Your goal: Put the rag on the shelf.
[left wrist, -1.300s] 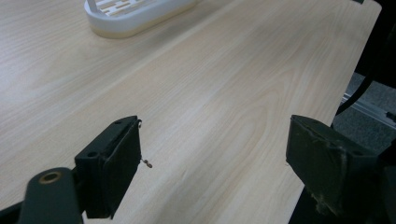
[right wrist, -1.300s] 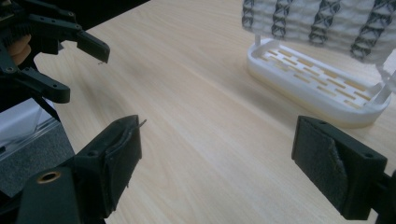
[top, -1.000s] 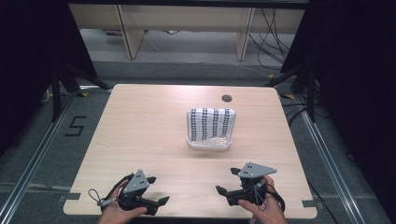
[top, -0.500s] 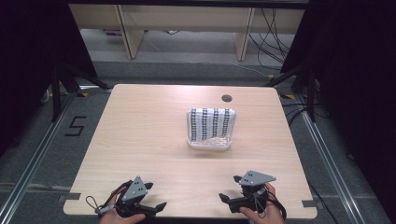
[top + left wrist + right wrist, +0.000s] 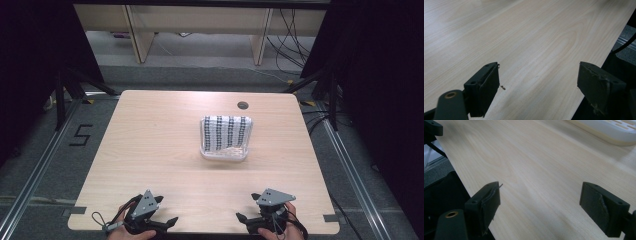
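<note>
Two hands cut off at frame bottom — left gripper (image 5: pixel 167 221), right gripper (image 5: pixel 243 218), jaws apart.

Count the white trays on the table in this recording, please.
1. The white tray sits right of the table's centre, holding a black-and-white patterned cloth; its rim also shows at the top right of the right gripper view. Nothing suggests another is hidden.

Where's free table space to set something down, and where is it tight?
Free: the wide left half of the table, from the white tray to the left edge; the strip between the tray and the two grippers; a narrower band right of the tray. Tight: the near edge, where the left gripper and right gripper sit.
</note>
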`<action>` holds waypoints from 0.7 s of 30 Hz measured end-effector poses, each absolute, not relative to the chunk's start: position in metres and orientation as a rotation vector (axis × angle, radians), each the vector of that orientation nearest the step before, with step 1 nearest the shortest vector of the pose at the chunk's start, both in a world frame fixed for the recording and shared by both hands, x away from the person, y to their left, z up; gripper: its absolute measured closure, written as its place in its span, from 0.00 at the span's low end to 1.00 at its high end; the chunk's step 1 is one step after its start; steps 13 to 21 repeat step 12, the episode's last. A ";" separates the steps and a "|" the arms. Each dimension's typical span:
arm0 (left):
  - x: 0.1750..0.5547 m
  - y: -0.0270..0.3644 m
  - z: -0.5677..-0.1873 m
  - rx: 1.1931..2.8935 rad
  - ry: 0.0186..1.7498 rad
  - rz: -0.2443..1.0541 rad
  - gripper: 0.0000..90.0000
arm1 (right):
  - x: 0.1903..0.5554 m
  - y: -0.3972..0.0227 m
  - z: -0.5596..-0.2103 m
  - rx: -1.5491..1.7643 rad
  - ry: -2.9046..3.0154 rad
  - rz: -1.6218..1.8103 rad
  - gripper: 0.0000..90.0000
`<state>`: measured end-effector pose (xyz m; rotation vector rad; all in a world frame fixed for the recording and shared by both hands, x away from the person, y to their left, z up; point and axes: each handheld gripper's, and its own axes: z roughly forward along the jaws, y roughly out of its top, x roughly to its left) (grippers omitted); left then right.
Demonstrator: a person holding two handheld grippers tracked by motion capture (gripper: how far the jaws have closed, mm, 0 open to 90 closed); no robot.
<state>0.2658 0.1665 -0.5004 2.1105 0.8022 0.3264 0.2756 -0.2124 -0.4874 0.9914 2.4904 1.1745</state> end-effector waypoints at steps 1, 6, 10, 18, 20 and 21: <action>0.266 0.166 -0.501 2.096 0.810 0.325 0.19 | 0.276 -0.213 -0.488 0.995 2.485 1.179 0.20; 0.268 0.165 -0.502 2.075 0.833 0.315 0.19 | 0.277 -0.215 -0.489 1.007 2.467 1.174 0.20; 0.270 0.167 -0.504 2.099 0.824 0.327 0.19 | 0.278 -0.216 -0.489 1.013 2.463 1.170 0.20; 0.271 0.167 -0.505 2.094 0.830 0.324 0.18 | 0.279 -0.216 -0.489 1.004 2.472 1.179 0.20; 0.271 0.167 -0.505 2.094 0.830 0.324 0.18 | 0.279 -0.216 -0.489 1.004 2.472 1.179 0.20; 0.271 0.167 -0.505 2.094 0.830 0.324 0.18 | 0.279 -0.216 -0.489 1.004 2.472 1.179 0.20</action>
